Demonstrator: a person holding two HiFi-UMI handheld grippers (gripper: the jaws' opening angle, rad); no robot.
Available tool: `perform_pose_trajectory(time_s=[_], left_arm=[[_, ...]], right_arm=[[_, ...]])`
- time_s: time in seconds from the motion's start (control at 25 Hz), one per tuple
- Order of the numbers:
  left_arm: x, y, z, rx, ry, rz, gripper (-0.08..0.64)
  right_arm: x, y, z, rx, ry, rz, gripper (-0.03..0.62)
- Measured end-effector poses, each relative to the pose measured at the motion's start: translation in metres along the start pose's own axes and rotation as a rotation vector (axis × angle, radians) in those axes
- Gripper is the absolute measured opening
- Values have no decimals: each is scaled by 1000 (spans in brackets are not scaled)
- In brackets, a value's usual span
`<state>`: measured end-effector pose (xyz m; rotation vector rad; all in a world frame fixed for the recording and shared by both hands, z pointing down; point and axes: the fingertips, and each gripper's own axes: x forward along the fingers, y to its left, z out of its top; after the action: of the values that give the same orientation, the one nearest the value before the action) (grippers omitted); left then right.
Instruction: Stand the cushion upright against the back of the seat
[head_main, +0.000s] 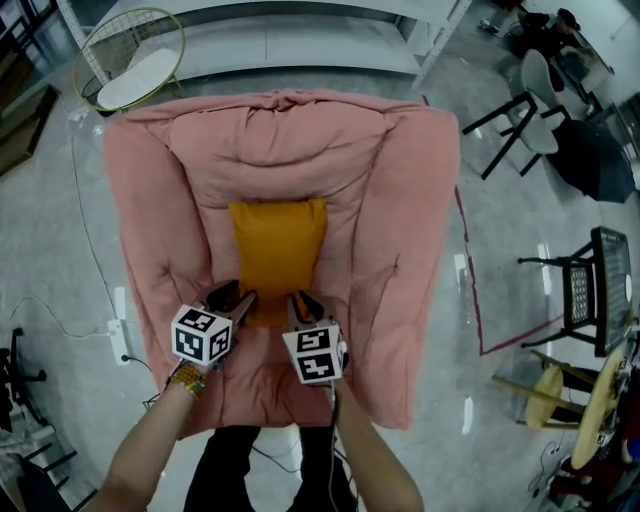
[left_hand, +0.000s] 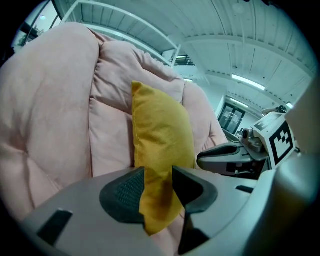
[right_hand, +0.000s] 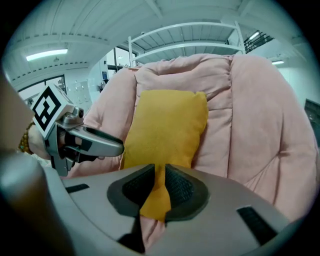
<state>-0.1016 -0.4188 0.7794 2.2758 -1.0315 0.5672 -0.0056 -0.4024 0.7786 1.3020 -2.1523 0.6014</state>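
A yellow cushion (head_main: 277, 245) leans upright against the back of the pink padded seat (head_main: 400, 200). Both grippers hold its lower edge from the front. My left gripper (head_main: 236, 298) has the cushion's lower left corner (left_hand: 160, 130) filling the gap between its pads (left_hand: 158, 187). My right gripper (head_main: 303, 303) is shut on the lower right corner, with the fabric pinched thin between its pads (right_hand: 158, 187). From the right gripper view the cushion's face (right_hand: 167, 125) rests flat on the seat back. Each gripper shows in the other's view.
A round wire chair with a white pad (head_main: 130, 60) stands behind the seat at the far left. A white shelf frame (head_main: 300, 40) runs along the back. Black chairs (head_main: 590, 290) and a red floor line (head_main: 470, 270) lie to the right.
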Motion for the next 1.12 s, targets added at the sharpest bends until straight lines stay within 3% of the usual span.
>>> perform_pose_trajectory(time_s=[0.16, 0.4, 0.72, 1.12], left_arm=[[-16, -4, 5, -33, -36, 39, 166], [-41, -46, 12, -38, -76, 37, 162], [-100, -116, 20, -14, -94, 19, 57], [-192, -195, 92, 67, -192, -7, 29]], right_arm=[[-20, 0, 12, 70, -49, 13, 54], [-58, 15, 17, 89, -77, 28, 52], [-130, 43, 26, 105, -94, 76, 51], [-240, 67, 102, 77, -250, 102, 37]])
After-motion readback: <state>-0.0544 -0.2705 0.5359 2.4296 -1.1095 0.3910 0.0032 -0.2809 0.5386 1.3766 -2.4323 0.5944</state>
